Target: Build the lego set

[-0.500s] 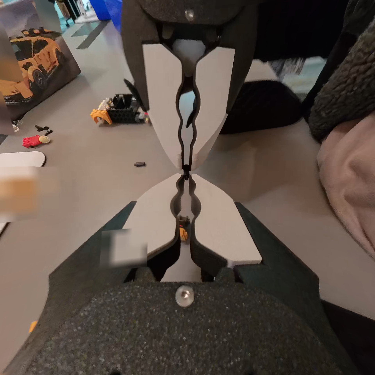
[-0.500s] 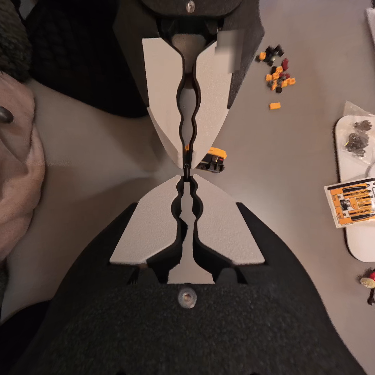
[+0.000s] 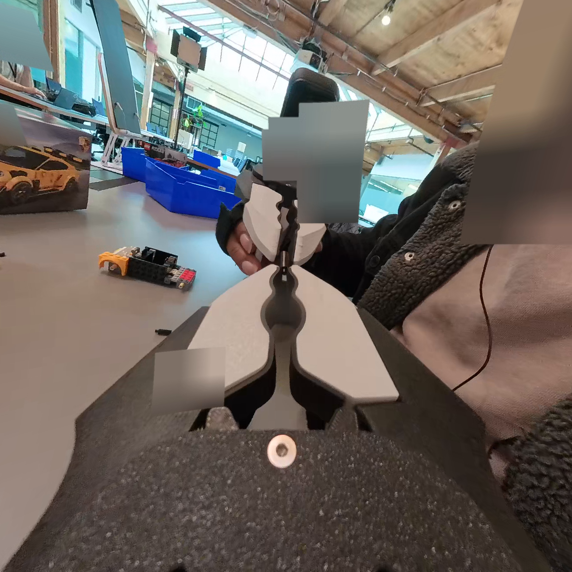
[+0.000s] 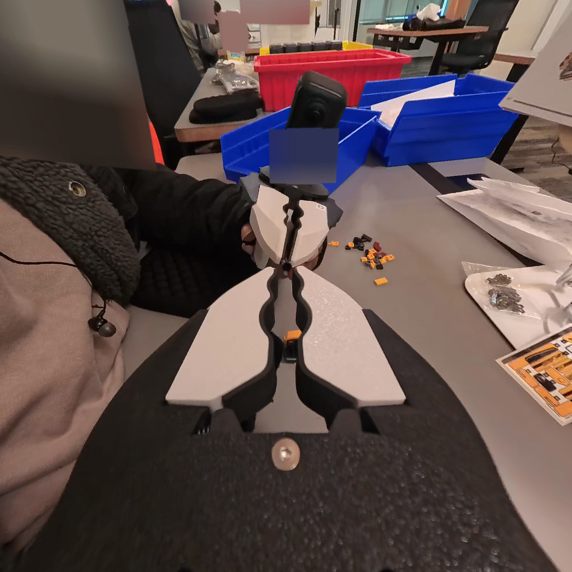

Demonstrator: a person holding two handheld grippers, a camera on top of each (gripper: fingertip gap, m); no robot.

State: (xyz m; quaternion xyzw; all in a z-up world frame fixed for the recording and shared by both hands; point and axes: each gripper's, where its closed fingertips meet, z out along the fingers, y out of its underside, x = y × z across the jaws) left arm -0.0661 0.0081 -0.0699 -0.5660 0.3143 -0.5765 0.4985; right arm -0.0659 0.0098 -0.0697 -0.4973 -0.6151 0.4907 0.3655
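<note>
Basically both sets of tongs raised off the grey table (image 3: 62,309) and pointed tip to tip at mid-frame, probably to mate a part in the air. Left tongs (image 3: 284,276) pinched nearly closed on a tiny dark piece; right tongs (image 4: 284,272) also nearly closed, seemingly sharing the small black cylindrical pin (image 3: 285,257) between the tips. Half-built black and orange brick car chassis (image 3: 148,266) sitting left of centre, well apart from the tips. Loose orange and dark red bricks (image 4: 371,252) scattered right of centre.
</note>
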